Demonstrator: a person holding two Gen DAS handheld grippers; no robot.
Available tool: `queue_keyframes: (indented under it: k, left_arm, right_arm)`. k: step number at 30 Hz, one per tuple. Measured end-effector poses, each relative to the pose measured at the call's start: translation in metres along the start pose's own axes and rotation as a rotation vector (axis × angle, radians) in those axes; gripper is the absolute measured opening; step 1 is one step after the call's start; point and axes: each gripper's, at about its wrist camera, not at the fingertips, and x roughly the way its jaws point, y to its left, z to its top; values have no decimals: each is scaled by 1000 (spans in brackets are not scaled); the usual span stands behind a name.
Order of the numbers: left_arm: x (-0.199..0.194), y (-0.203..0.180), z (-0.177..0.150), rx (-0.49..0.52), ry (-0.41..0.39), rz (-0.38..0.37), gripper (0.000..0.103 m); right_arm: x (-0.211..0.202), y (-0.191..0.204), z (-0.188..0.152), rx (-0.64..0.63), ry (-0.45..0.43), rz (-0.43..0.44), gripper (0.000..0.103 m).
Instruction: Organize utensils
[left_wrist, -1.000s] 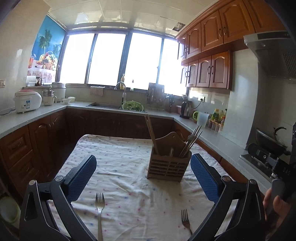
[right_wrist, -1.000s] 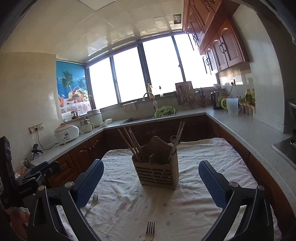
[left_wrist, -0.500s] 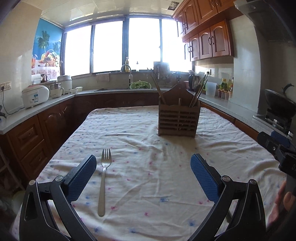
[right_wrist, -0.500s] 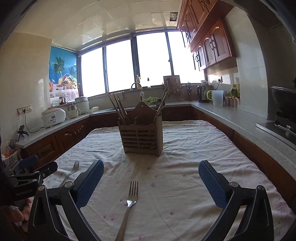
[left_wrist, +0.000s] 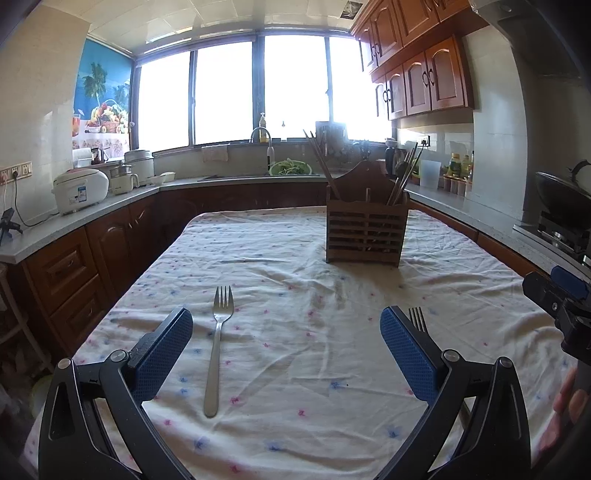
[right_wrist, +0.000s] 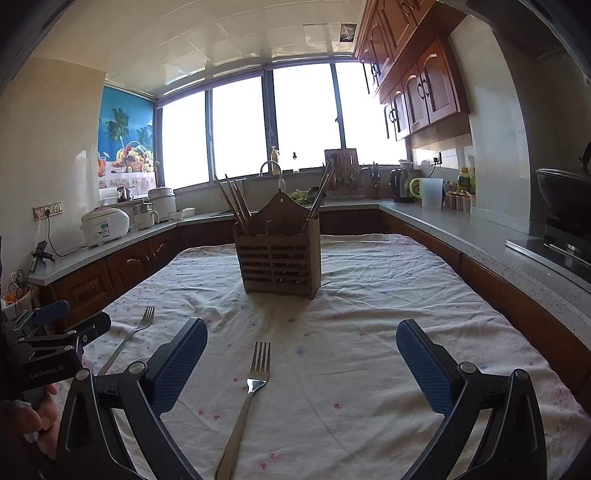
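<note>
It was a home kitchen. Brown wood cupboards (left_wrist: 417, 77) hung on the wall, a sink tap (left_wrist: 261, 136) stood under big windows (right_wrist: 280, 122), and a white rice cooker (left_wrist: 79, 190) sat on the counter (right_wrist: 461, 229).
</note>
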Motion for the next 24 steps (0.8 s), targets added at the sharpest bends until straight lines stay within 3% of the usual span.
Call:
queue_keyframes:
  k: [24]
  left_arm:
    - [-6, -2, 3, 19, -18, 24, 103]
  right_arm:
    - [-6, -2, -4, 8, -45, 14, 103]
